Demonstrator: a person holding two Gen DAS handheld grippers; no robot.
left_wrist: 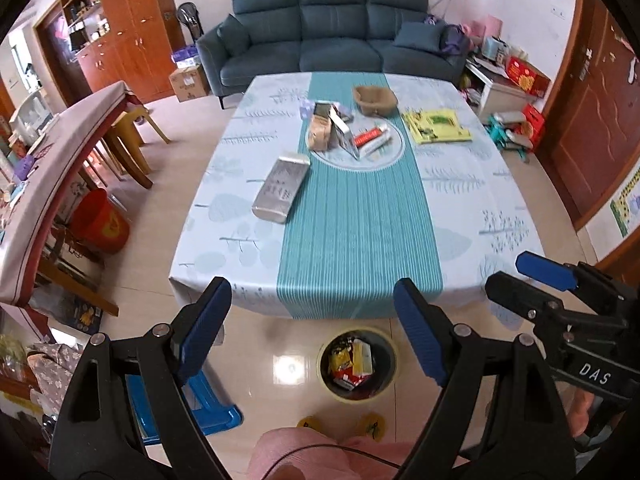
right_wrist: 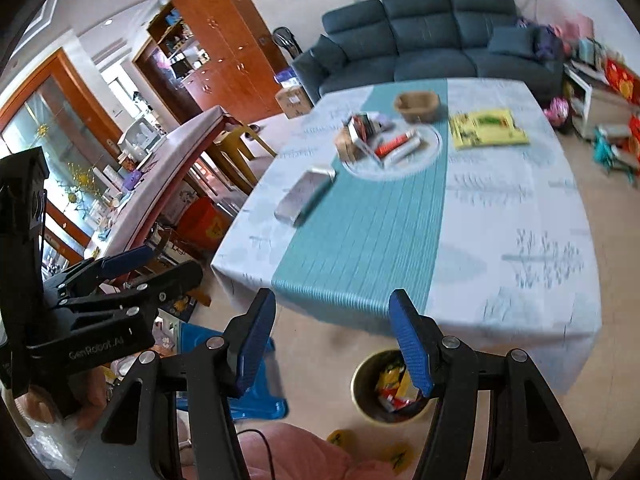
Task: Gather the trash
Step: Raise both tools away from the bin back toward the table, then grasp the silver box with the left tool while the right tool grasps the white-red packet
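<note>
A round bin [left_wrist: 357, 364] with wrappers inside stands on the floor at the table's near edge; it also shows in the right wrist view [right_wrist: 390, 388]. On the table [left_wrist: 360, 216] lie a silver pouch [left_wrist: 282, 188], a brown bag [left_wrist: 321, 132], a carton [left_wrist: 344, 132] and a red-and-white tube [left_wrist: 370, 136] around a round mat. My left gripper [left_wrist: 316, 328] is open and empty above the floor before the table. My right gripper [right_wrist: 332, 344] is open and empty, beside the left one.
A brown basket [left_wrist: 375, 100] and a yellow booklet [left_wrist: 436, 126] lie at the table's far end. A blue stool [left_wrist: 200, 404] stands on the floor at left, a red bucket [left_wrist: 100, 220] beyond it. A sofa [left_wrist: 332, 36] is behind the table.
</note>
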